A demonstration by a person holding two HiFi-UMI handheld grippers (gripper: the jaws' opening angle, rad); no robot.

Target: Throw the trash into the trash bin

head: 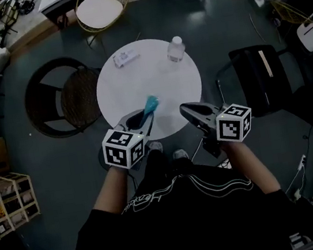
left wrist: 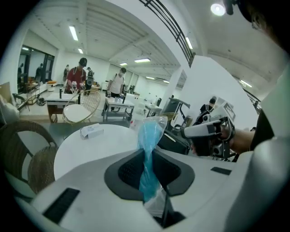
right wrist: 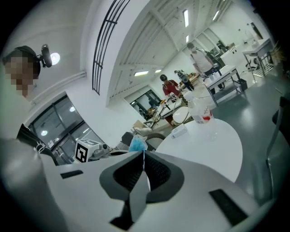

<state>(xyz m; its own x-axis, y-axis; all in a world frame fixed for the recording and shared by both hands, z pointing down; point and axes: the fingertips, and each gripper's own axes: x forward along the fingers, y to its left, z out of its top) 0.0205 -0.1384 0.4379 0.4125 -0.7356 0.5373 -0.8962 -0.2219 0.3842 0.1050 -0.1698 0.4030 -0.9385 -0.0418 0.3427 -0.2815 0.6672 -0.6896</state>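
Nearest, the left gripper [head: 142, 118] has its jaws clamped on the trash [head: 151, 103], seemingly a blue wad in clear plastic, raised above the near part of the round white tabletop [head: 156, 83]. To its right, the right gripper [head: 187, 111] has its jaws together on nothing. At the far side lie 1 small box [head: 125, 57] and 1 bottle [head: 175, 49].

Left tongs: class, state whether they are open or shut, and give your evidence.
Shut on the blue wrapper: in the left gripper view the left tongs pinch it from both sides.
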